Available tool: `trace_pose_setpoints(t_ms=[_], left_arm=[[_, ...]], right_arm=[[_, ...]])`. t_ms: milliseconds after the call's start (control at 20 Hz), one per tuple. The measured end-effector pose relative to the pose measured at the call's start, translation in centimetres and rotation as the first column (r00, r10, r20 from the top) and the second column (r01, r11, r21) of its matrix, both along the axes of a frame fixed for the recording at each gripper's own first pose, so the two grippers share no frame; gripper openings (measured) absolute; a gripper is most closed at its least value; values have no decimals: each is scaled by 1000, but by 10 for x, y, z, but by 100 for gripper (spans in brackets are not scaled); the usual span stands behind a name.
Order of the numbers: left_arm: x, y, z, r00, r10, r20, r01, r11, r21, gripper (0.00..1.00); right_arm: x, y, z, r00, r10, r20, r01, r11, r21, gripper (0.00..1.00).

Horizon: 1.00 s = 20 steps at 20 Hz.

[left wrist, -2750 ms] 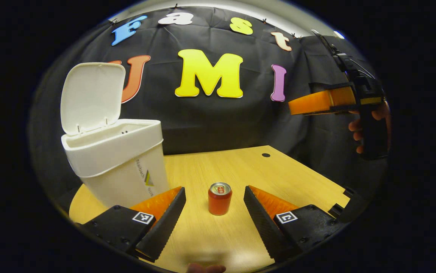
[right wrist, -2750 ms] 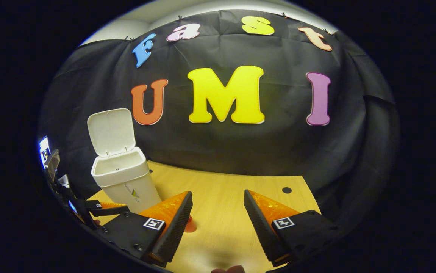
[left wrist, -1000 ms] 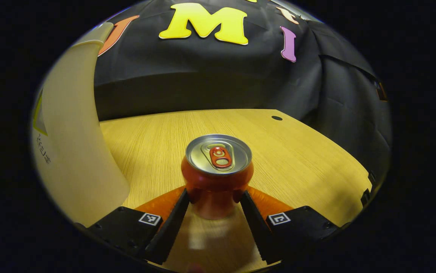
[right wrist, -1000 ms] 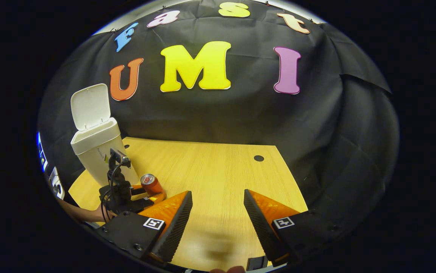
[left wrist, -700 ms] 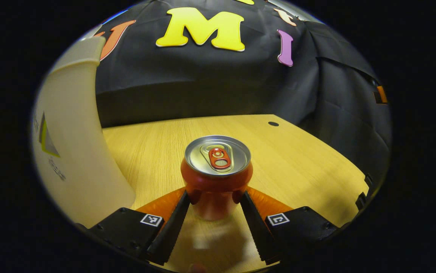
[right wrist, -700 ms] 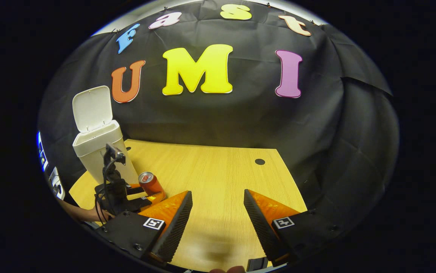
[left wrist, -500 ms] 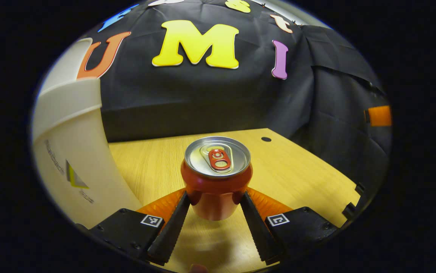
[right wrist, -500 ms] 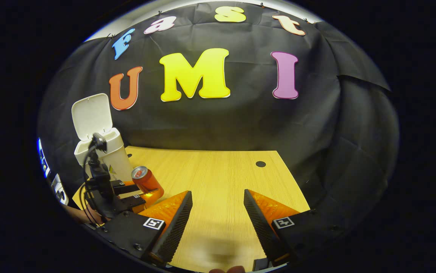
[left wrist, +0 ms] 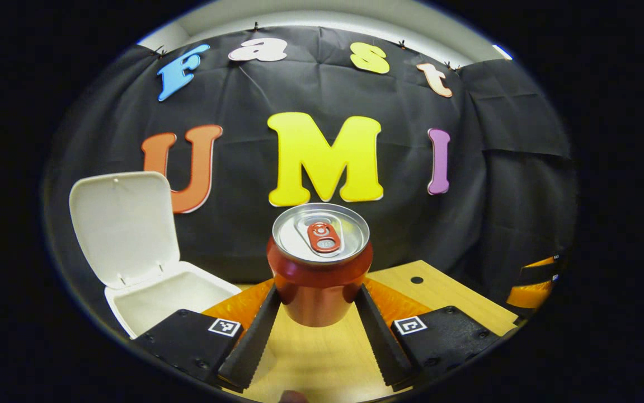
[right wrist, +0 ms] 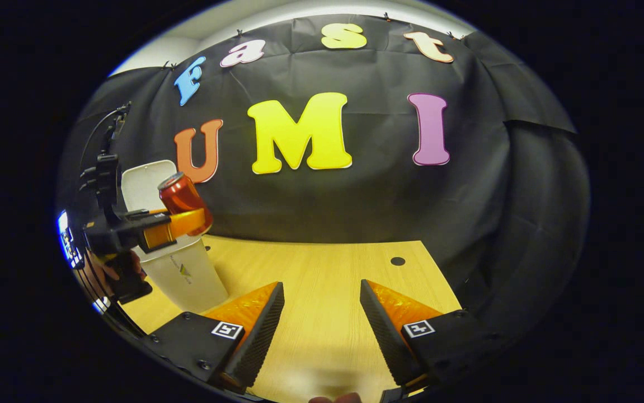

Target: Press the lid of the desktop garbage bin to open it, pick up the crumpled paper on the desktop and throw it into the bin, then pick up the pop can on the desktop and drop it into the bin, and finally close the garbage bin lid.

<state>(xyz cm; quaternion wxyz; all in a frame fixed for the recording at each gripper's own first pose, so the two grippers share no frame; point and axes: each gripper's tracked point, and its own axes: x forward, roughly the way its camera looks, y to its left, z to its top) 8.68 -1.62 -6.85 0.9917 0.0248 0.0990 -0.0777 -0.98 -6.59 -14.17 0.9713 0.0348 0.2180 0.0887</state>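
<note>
Holding pop can (left wrist: pixel 318 268) aloft, left gripper (left wrist: pixel 317 313) fingers clamped; bin (left wrist: pixel 159 294) lid (left wrist: pixel 123 224) upright; right gripper (right wrist: pixel 322 319) fingers wide.

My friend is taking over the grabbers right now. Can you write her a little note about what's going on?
Left gripper: shut on the pop can, held upright in the air, near the bin in the right gripper view.
Right gripper: open, holding nothing, above the table.
Bin lid: up, bin open.
Done: lid opened, can picked up. No crumpled paper lies on the visible desktop, so it is probably in the bin already.
Left: carry the can over the opening, drop it in, close the lid.
</note>
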Motion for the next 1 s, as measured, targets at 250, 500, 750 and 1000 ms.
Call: trace_pose_setpoints(t_ms=[250, 500, 750, 1000], left_arm=[[12, 84, 27, 983, 179, 50, -181, 983, 36, 84], [10, 158, 0, 932, 360, -39, -358, 933, 42, 84], [6, 190, -39, 890, 433, -145, -434, 901, 30, 84], [3, 191, -56, 876, 442, -194, -451, 892, -2, 86]], right_arm=[[10, 10, 5, 1000, 19, -4, -18, 999, 39, 88], [22, 34, 12, 998, 64, 7, -64, 997, 37, 88], [23, 64, 11, 993, 121, -3, -121, 993, 15, 88], [23, 73, 10, 991, 135, -6, -135, 991, 12, 88]])
